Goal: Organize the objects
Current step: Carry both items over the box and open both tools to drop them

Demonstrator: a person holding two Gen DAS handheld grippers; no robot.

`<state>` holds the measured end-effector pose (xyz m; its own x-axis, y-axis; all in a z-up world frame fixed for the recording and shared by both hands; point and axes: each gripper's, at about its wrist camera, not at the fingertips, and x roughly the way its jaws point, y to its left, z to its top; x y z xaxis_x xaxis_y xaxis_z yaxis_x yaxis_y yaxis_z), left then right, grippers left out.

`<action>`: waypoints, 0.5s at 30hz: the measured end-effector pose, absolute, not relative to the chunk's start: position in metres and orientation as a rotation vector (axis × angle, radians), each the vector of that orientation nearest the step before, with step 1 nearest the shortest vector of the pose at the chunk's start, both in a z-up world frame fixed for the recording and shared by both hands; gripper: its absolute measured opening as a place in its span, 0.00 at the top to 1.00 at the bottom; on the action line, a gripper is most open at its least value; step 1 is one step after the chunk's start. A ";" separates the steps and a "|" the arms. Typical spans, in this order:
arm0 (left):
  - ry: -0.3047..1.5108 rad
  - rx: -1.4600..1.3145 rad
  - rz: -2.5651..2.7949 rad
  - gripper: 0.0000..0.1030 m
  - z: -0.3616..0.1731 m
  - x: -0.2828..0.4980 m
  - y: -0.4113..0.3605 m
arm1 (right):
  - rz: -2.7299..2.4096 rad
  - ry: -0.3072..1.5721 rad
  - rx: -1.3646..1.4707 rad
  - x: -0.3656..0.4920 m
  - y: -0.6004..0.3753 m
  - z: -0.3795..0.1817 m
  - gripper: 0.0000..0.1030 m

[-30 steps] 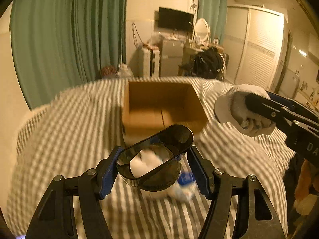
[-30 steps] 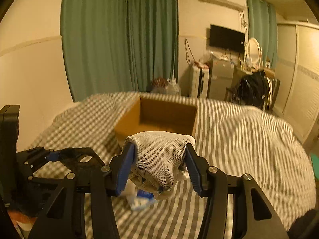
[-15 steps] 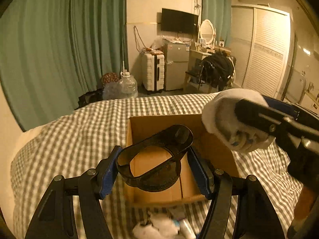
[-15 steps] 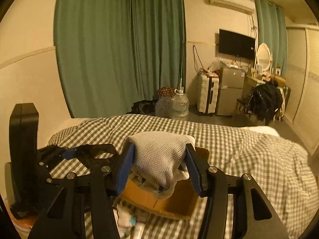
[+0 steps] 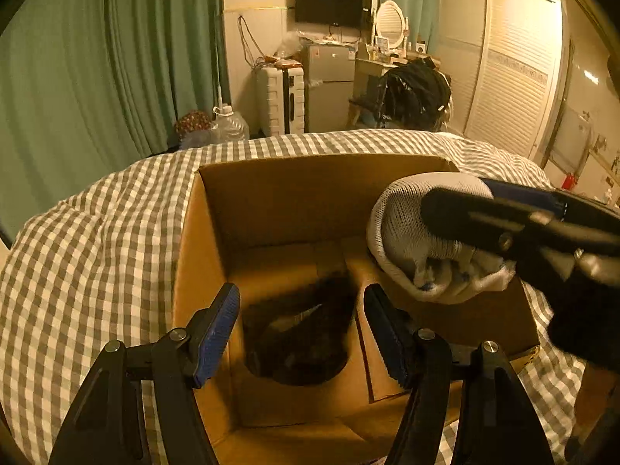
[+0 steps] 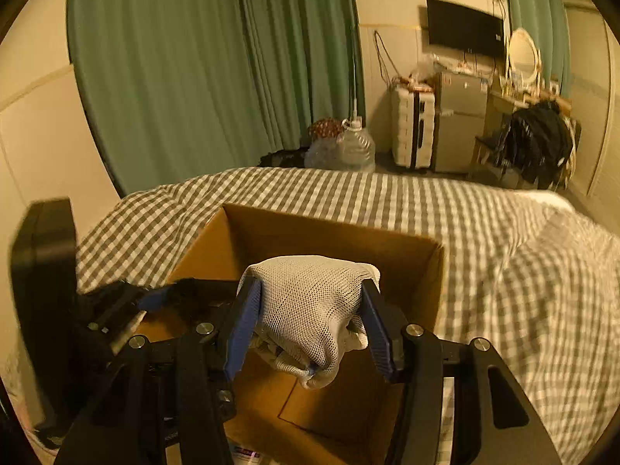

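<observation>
An open cardboard box (image 5: 240, 209) sits on the checked bedspread; it also shows in the right wrist view (image 6: 333, 232). My left gripper (image 5: 302, 329) is open above the box, with nothing between its blue pads. Below it a dark translucent cup (image 5: 298, 341) is blurred, inside the box. My right gripper (image 6: 310, 325) is shut on a white mesh cloth bundle (image 6: 310, 310) and holds it over the box's right side; the bundle also shows in the left wrist view (image 5: 422, 248).
The grey-and-white checked bedspread (image 5: 97, 240) surrounds the box. Beyond the bed are green curtains (image 6: 217, 62), a water jug (image 6: 356, 147), a white suitcase (image 5: 281, 100), a small fridge (image 5: 329, 77) and a chair with dark clothes (image 5: 416, 89).
Both grippers moved forward over the box. My left gripper opened and let go of the dark cup, which now is inside the box. The right still holds the bundle.
</observation>
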<state>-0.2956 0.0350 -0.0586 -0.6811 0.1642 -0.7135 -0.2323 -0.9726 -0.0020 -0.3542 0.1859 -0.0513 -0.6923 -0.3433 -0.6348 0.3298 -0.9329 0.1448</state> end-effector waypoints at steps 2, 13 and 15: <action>0.113 -1.126 2.681 0.27 -0.055 -0.291 0.035 | -2.611 -0.042 0.974 -0.352 0.188 -0.050 0.44; 0.021 -1.061 2.778 0.04 -0.016 -0.226 0.005 | -2.725 -0.079 0.798 -0.293 0.211 0.009 0.22; 0.024 -1.032 2.806 0.03 -0.006 -0.209 0.000 | -2.729 -0.057 0.768 -0.276 0.212 0.021 0.20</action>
<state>-0.2089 0.0003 -0.0058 -0.7514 0.1364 -0.6456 -0.1475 -0.9884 -0.0373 -0.2755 0.2118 0.0210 -0.8104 -0.3004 -0.5030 0.2791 -0.9528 0.1194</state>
